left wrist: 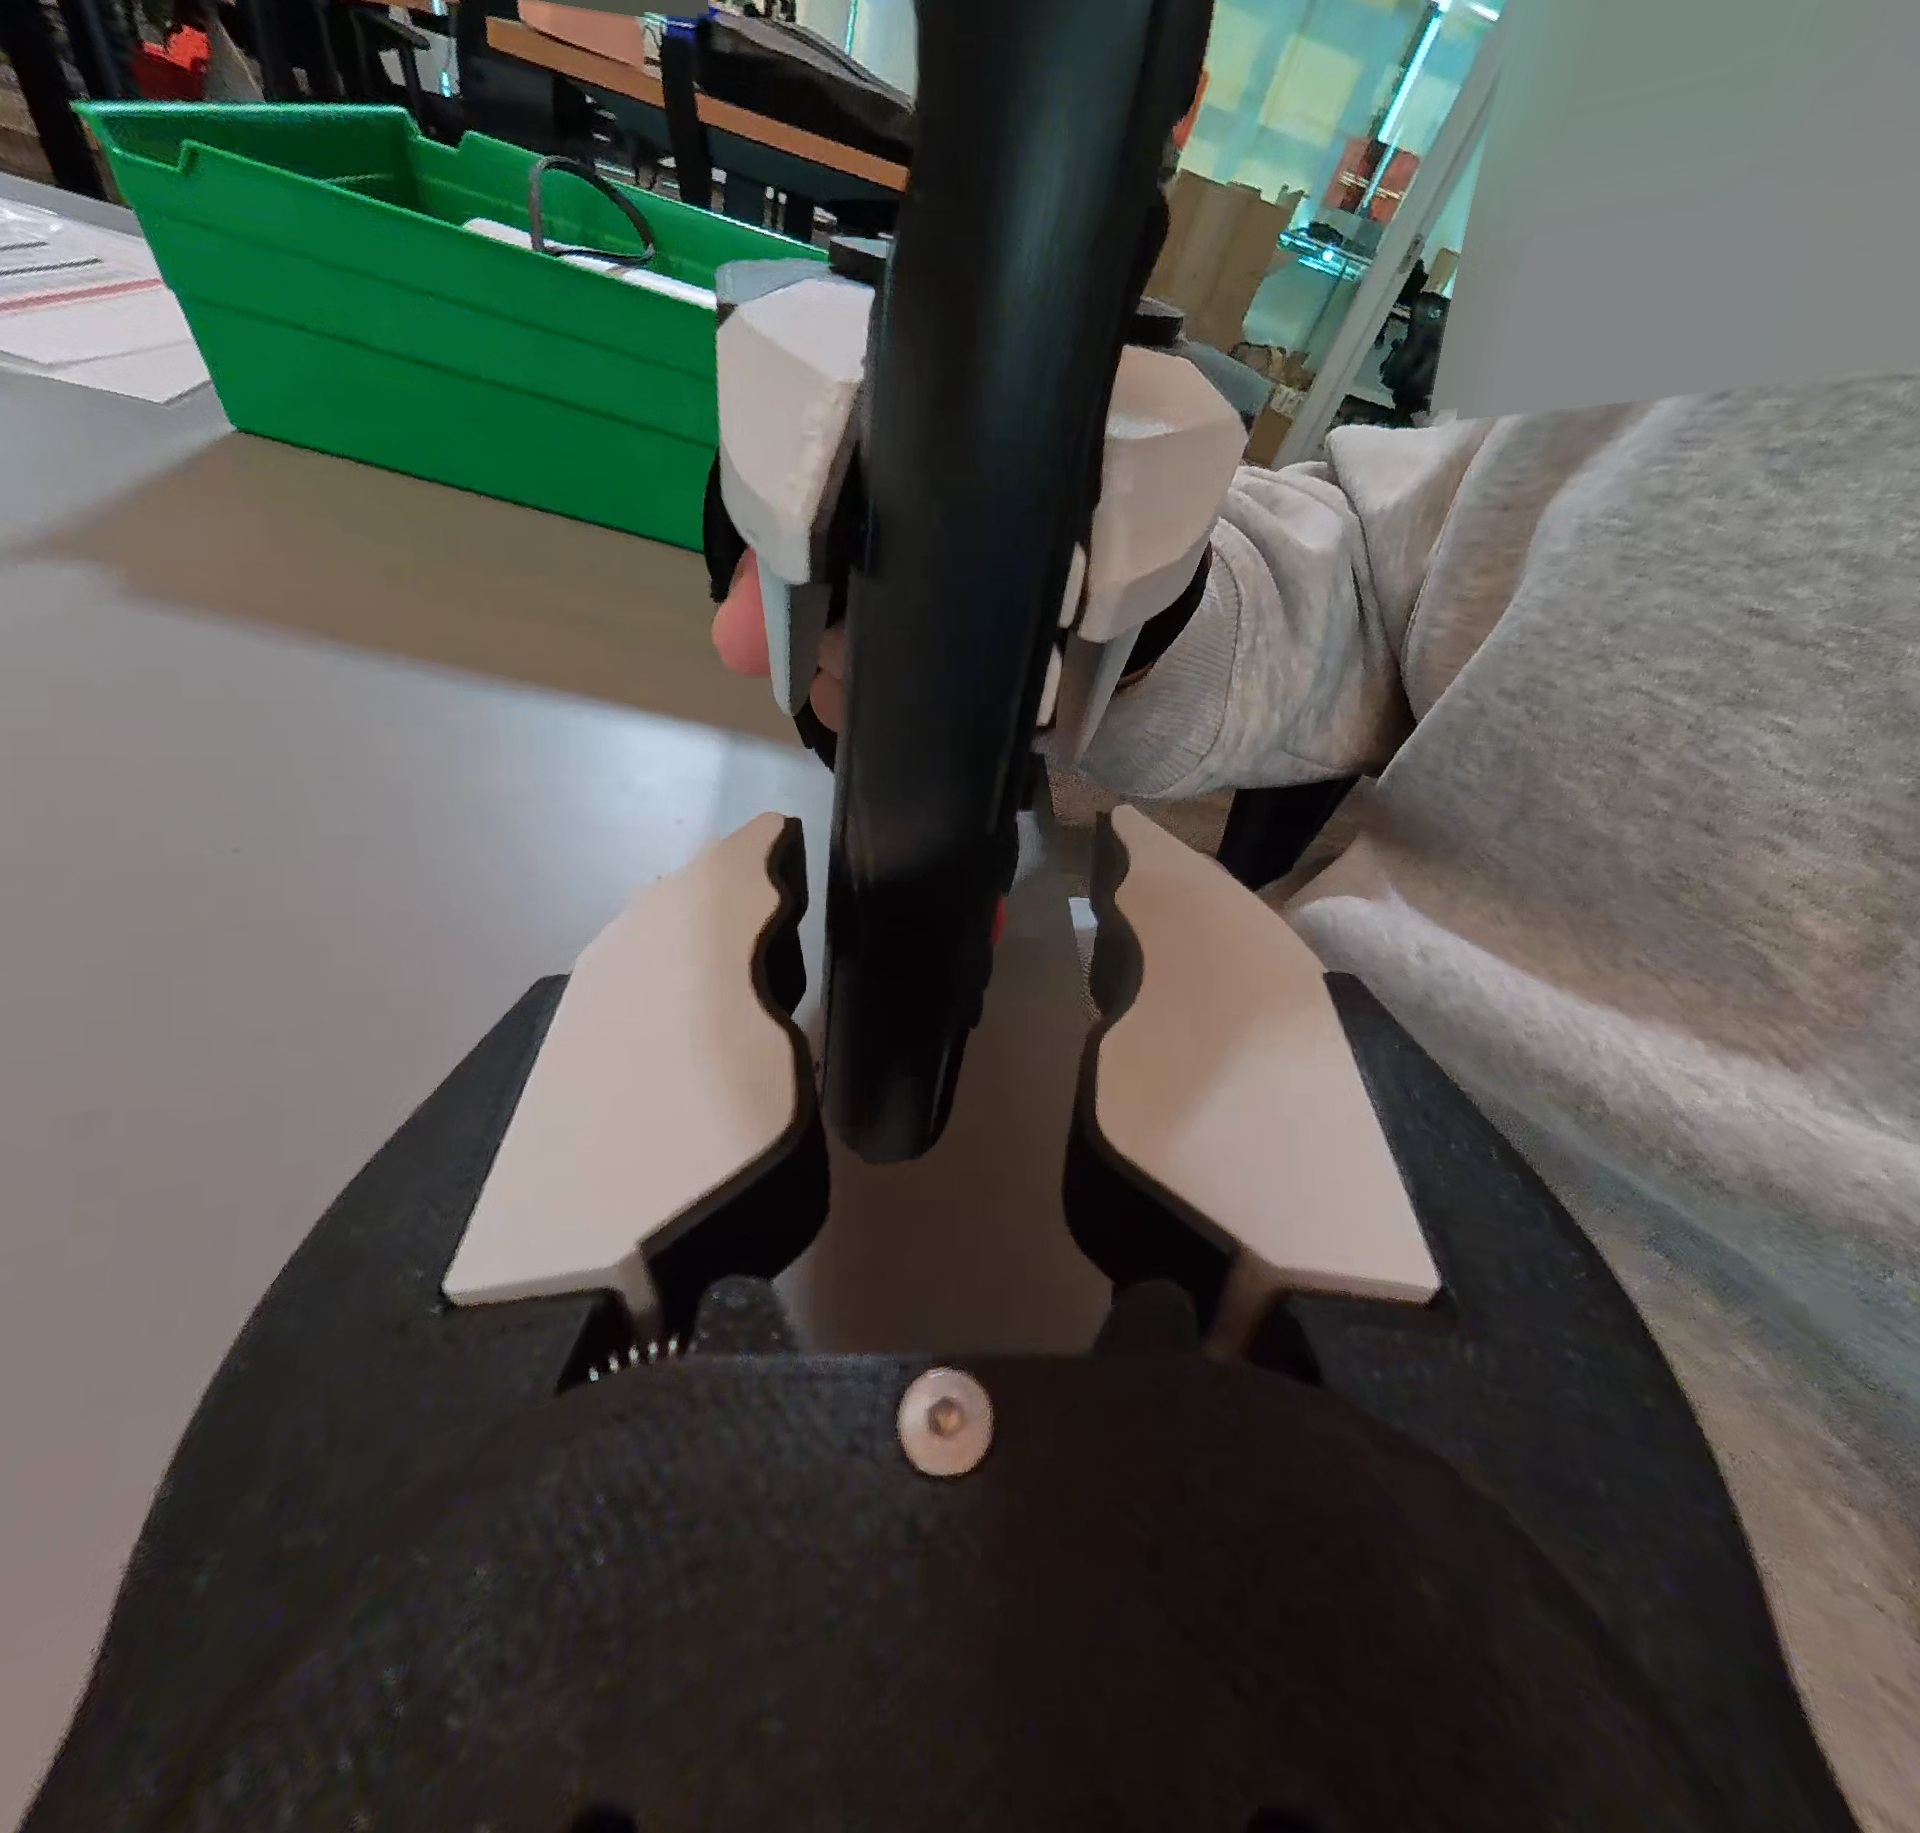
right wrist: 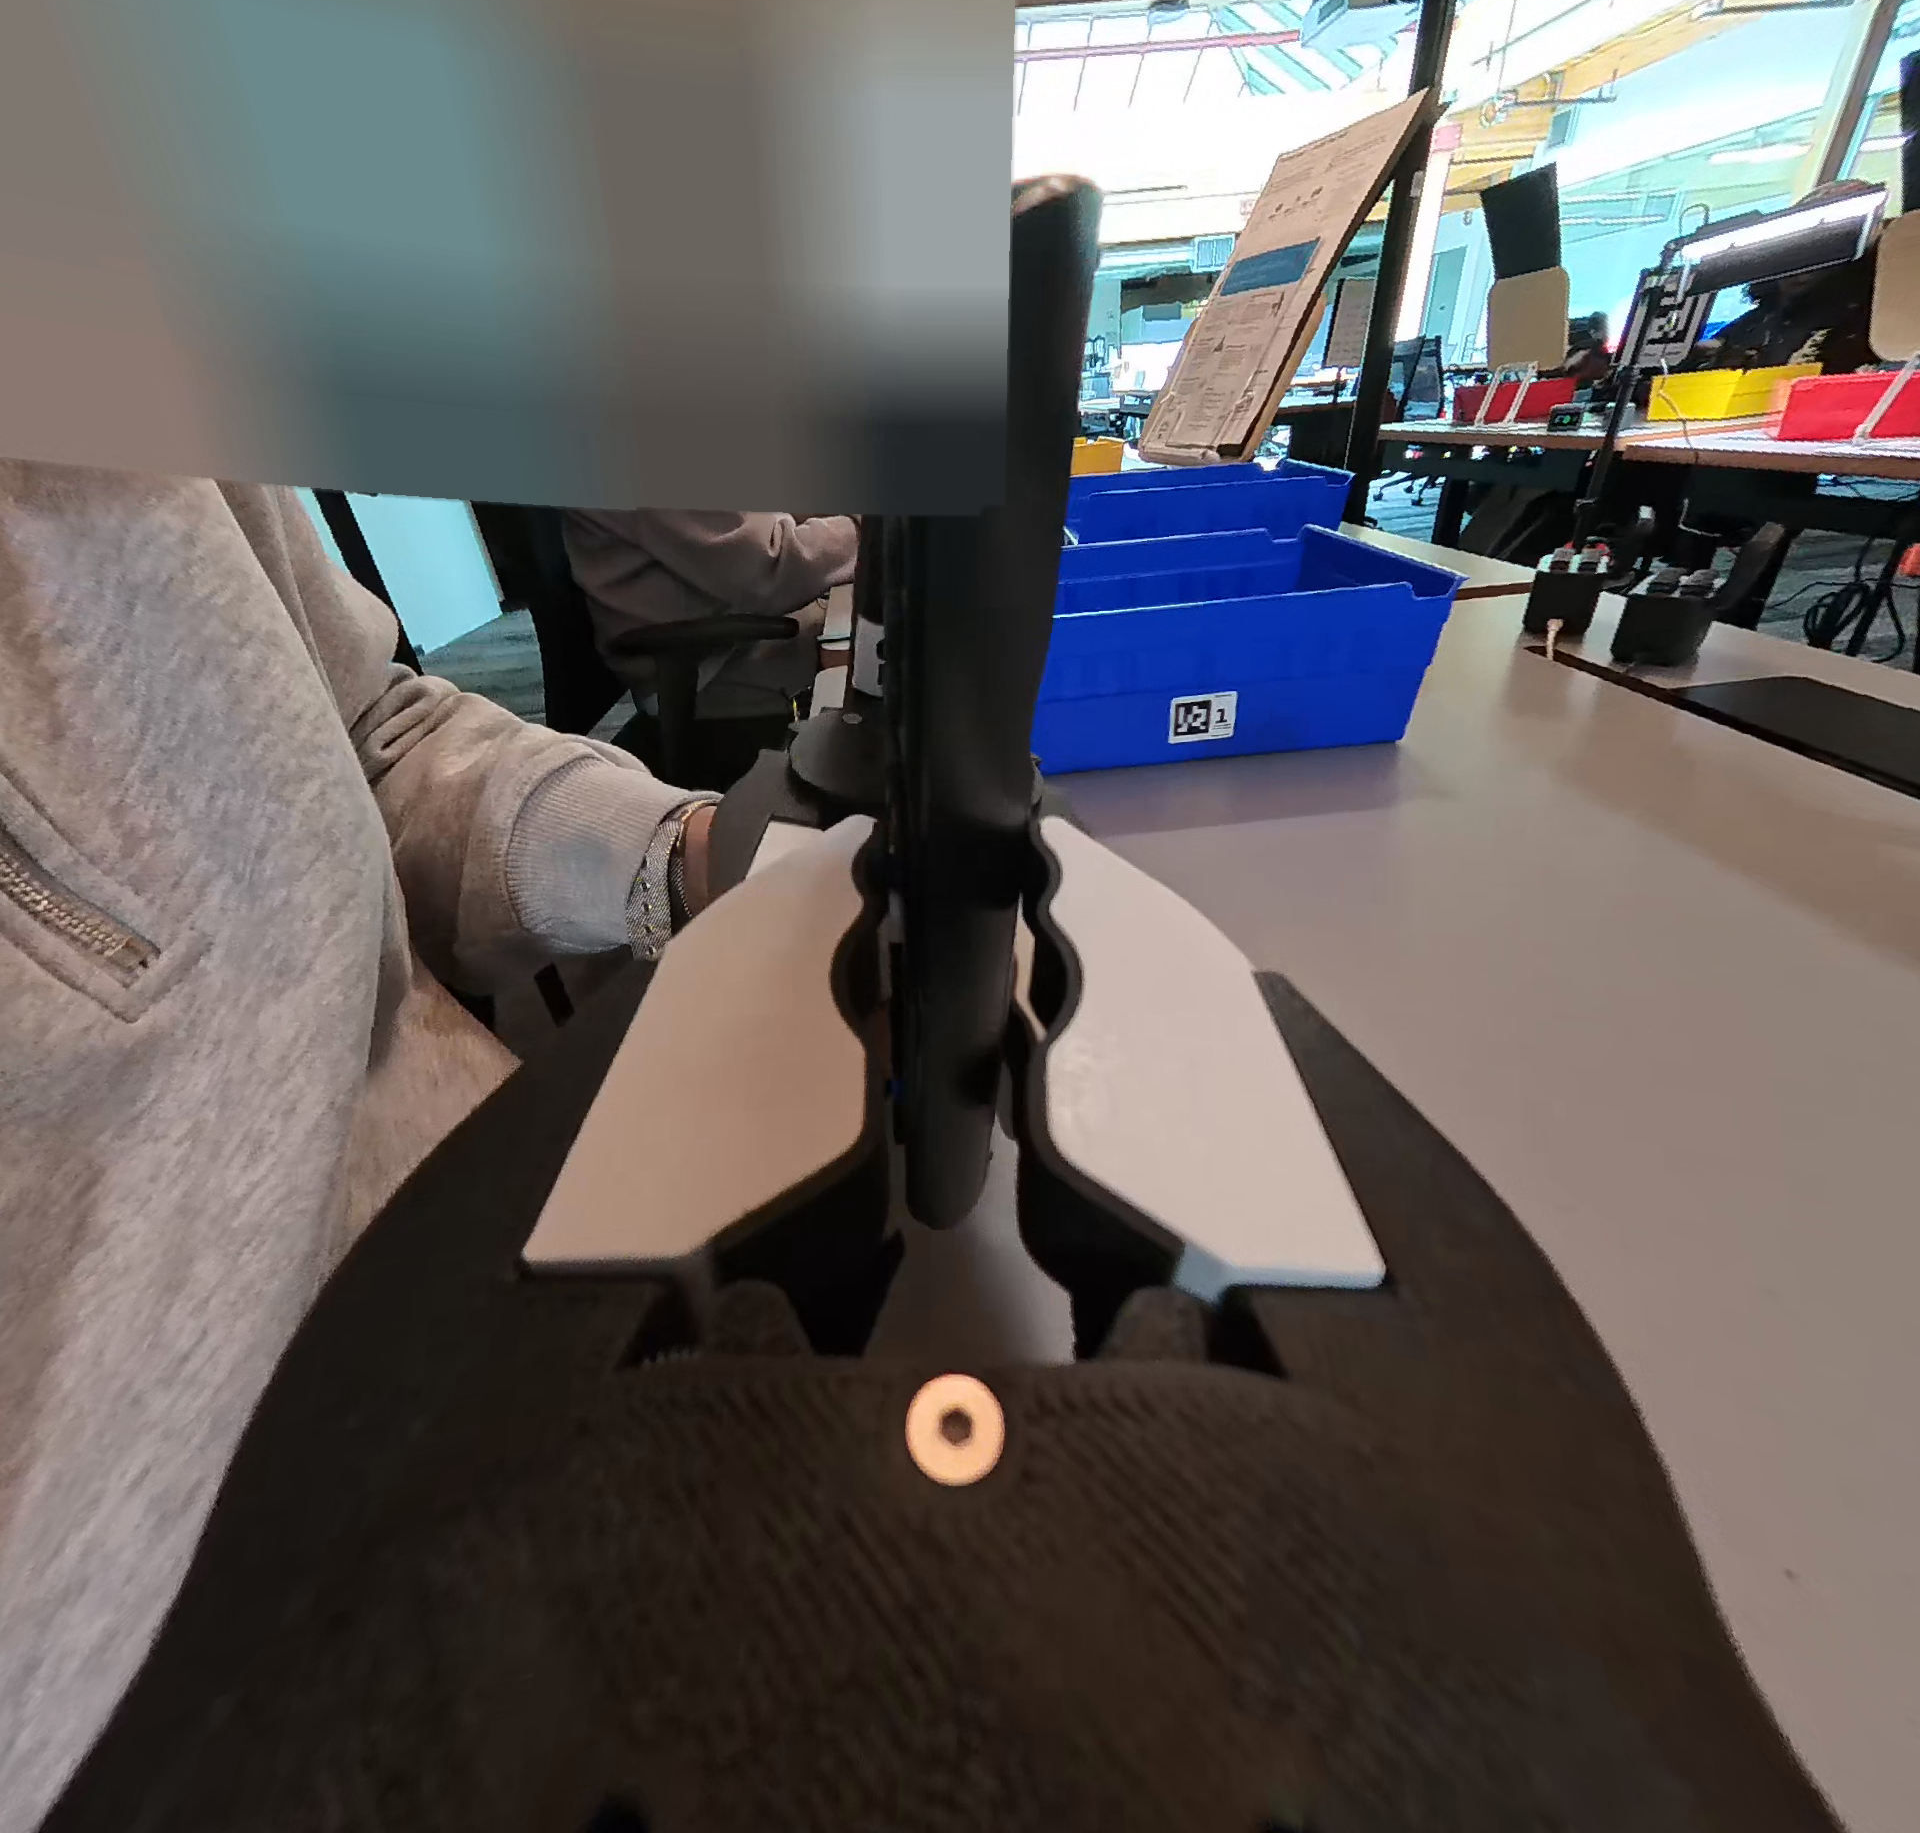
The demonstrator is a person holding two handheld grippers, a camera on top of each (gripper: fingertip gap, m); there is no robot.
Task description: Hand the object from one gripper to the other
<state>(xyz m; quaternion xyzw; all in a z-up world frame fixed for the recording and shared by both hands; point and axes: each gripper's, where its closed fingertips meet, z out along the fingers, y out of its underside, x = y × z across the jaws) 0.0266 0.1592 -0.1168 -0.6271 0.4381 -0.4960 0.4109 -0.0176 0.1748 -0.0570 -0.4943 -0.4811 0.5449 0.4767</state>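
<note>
Long black object point(left wrist: 966, 536) stands upright; right gripper point(right wrist: 951, 962) fingers clamped on it, left gripper point(left wrist: 951, 962) fingers parted around its lower end, left finger touching or nearly.

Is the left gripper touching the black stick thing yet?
Apart on one side only. In the left wrist view, table shows between the black object and one finger of the left gripper; the other side cannot be told.
</note>
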